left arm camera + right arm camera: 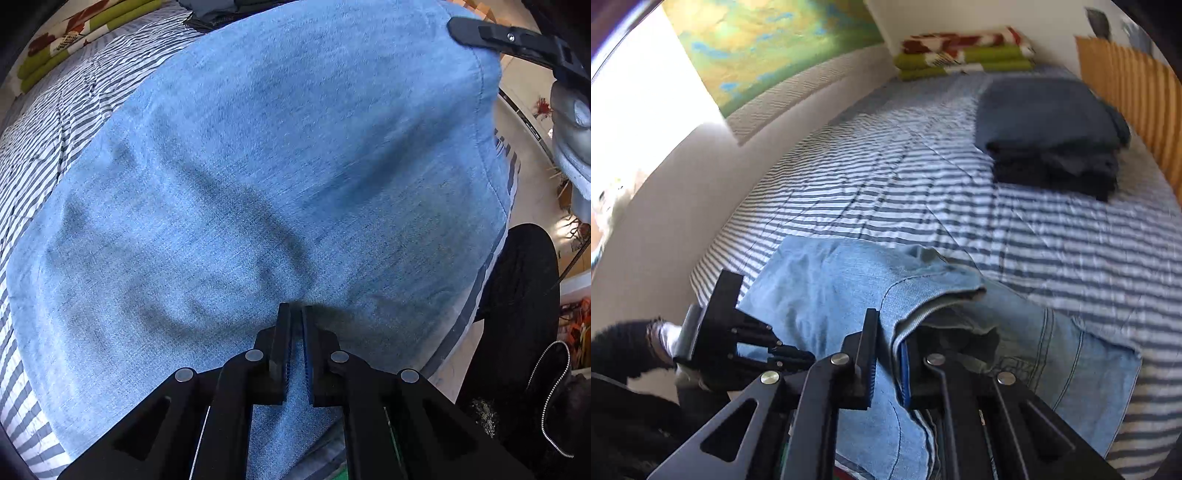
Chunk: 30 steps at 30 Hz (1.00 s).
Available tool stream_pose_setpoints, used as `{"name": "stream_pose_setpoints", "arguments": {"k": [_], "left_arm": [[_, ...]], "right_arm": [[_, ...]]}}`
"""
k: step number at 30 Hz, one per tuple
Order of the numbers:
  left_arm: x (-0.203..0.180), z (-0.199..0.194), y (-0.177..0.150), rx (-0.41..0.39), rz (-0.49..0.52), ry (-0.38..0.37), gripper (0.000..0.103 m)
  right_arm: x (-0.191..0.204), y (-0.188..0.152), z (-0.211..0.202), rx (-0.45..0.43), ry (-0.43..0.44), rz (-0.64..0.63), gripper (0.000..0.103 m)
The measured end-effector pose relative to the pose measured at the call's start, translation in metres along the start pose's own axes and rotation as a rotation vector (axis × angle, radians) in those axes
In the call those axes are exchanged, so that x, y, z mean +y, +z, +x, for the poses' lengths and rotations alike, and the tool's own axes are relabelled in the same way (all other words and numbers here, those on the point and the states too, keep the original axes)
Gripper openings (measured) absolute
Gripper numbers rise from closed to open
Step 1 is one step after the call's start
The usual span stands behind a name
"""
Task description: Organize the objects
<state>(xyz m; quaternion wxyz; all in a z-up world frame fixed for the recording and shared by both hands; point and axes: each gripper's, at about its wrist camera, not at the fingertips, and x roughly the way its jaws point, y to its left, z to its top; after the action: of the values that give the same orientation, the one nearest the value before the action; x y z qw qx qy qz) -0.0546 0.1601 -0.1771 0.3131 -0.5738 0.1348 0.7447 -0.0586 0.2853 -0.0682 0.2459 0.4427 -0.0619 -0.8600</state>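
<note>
- Jeans [280, 177]: light blue denim, faded and mottled with darker smudges; same pale blue in right wrist view [827, 291], seams stitched in a darker blue
- Bed cover [886, 177]: white with grey-blue stripes
- Folded stack [1049, 136]: dark slate blue over near-black
- Folded blanket [964, 55]: lime green, with red and white pattern
- Grippers [295, 354] [888, 362]: black; blue pads; silver rivets
- Headboard [1134, 110]: orange-tan, ribbed

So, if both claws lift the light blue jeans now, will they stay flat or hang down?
The jeans will probably sag between the left claw and the right claw, since the cloth already wrinkles and folds. They look fairly heavy for cloth, being layered denim. Slipping seems unlikely: both claws pinch the fabric.
</note>
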Motion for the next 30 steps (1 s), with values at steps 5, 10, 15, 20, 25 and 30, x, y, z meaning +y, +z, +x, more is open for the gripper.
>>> {"name": "stream_pose_setpoints", "arguments": {"k": [5,10,15,20,25,30], "left_arm": [[0.006,-0.003,-0.004,0.006,-0.003,-0.002,0.005],[0.013,-0.008,-0.009,0.008,-0.002,0.001,0.005],[0.02,-0.013,-0.015,0.014,0.002,0.0,0.006],[0.022,-0.031,-0.025,-0.003,0.006,0.006,0.007],[-0.046,-0.041,-0.001,-0.051,0.165,-0.032,0.03],[-0.173,-0.016,0.08,-0.112,0.332,-0.044,0.055]], "right_arm": [[-0.046,-0.001,0.053,0.237,-0.142,0.12,0.02],[-0.112,-0.001,0.052,0.21,-0.014,0.396,0.034],[-0.132,0.001,0.046,0.196,0.002,0.484,0.039],[-0.107,-0.036,0.006,0.172,0.0,0.455,0.039],[-0.085,-0.078,-0.023,0.161,-0.041,0.462,0.034],[-0.085,-0.097,-0.018,0.199,-0.008,0.538,0.022]]}}
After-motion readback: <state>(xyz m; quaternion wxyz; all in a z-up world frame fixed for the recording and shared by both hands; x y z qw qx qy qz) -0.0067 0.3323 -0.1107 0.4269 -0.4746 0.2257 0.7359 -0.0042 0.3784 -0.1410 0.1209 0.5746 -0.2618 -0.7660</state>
